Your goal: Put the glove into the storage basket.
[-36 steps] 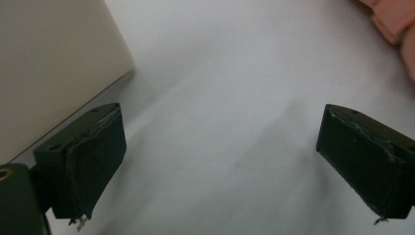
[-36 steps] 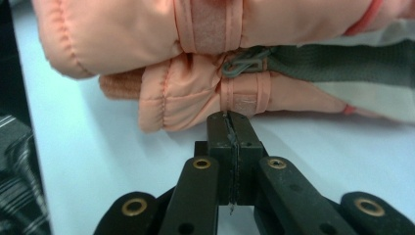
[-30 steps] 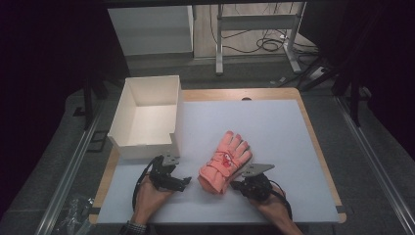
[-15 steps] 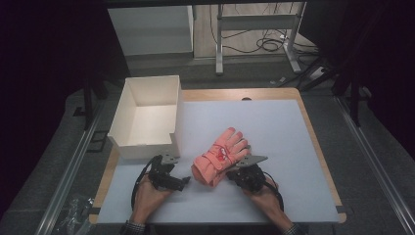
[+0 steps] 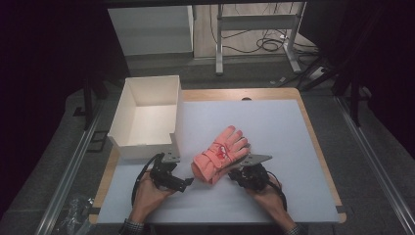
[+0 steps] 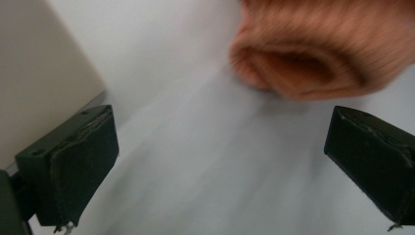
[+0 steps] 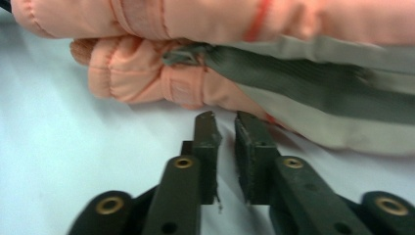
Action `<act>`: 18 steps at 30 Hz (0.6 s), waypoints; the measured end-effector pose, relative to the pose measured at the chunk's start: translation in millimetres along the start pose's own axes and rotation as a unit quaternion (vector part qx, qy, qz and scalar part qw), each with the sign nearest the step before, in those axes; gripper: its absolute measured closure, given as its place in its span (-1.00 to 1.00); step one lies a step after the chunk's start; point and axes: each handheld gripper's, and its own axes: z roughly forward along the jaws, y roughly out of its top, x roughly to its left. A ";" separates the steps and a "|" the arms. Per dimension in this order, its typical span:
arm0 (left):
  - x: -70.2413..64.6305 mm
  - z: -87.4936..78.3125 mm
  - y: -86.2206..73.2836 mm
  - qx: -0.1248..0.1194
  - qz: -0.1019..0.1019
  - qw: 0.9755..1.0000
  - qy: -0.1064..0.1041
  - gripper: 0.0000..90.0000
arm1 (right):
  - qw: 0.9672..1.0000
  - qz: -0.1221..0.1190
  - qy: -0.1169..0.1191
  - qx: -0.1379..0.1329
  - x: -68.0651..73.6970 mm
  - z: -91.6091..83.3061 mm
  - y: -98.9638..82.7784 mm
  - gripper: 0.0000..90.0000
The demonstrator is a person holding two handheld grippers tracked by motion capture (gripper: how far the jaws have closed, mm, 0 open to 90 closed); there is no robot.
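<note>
Pink gloves (image 5: 220, 154) on table (image 5: 274, 122), left claw (image 5: 188, 182) wide

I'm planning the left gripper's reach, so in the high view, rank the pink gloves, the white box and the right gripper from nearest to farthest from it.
1. Pink gloves, just right of the left gripper.
2. White box, behind it, up-left.
3. Right gripper, beyond the gloves' cuffs.
The first two are nearly level.

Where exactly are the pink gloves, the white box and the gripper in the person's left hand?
pink gloves (image 5: 220, 155), high view, on the middle of the stacked pair.
white box (image 5: 177, 110), high view, on its right wall.
left gripper (image 5: 190, 181), high view, at its jaw tips, just short of the glove cuffs.
</note>
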 end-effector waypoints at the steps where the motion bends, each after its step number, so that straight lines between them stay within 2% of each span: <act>1: 0.0 0.0 0.0 0.000 0.000 1.000 0.000 -1.00 | 1.000 0.000 0.000 0.000 0.0 0.0 0.0 0.69; 4: -5.2 -7.0 10.8 -0.002 0.009 1.000 -0.014 -1.00 | 1.000 0.003 -0.016 -0.006 -10.1 -14.2 -6.1 0.52; 5: -5.2 -7.0 10.8 -0.002 0.009 1.000 -0.014 -1.00 | 1.000 0.003 -0.016 -0.006 -10.1 -14.2 -6.1 0.52; 7: -7.7 -10.4 16.3 -0.002 0.012 1.000 -0.028 -1.00 | 1.000 0.008 -0.023 -0.007 -14.8 -20.6 -8.8 0.43; 9: -11.0 -12.7 21.2 0.000 0.017 0.999 -0.035 -1.00 | 0.999 0.012 -0.039 -0.011 -23.5 -31.6 -14.6 0.30; 10: -13.2 -14.7 25.9 0.002 0.024 0.999 -0.036 -1.00 | 0.999 0.013 -0.044 -0.011 -26.2 -34.5 -16.5 0.26; 14: -16.9 -14.9 36.7 0.001 0.030 0.999 -0.042 -1.00 | 0.998 0.022 -0.058 -0.015 -34.5 -42.4 -22.0 0.12; 16: -18.9 -11.5 47.6 0.006 0.035 0.998 -0.042 -1.00 | 0.997 0.025 -0.073 -0.017 -43.1 -48.5 -26.9 0.00; 17: -18.9 -11.5 47.6 0.006 0.035 0.998 -0.042 -1.00 | 0.997 0.027 -0.076 -0.016 -45.3 -49.8 -28.0 -0.03; 18: -20.1 -7.2 56.1 0.010 0.040 0.998 -0.043 -1.00 | 0.996 0.030 -0.080 -0.016 -48.1 -51.5 -29.2 -0.07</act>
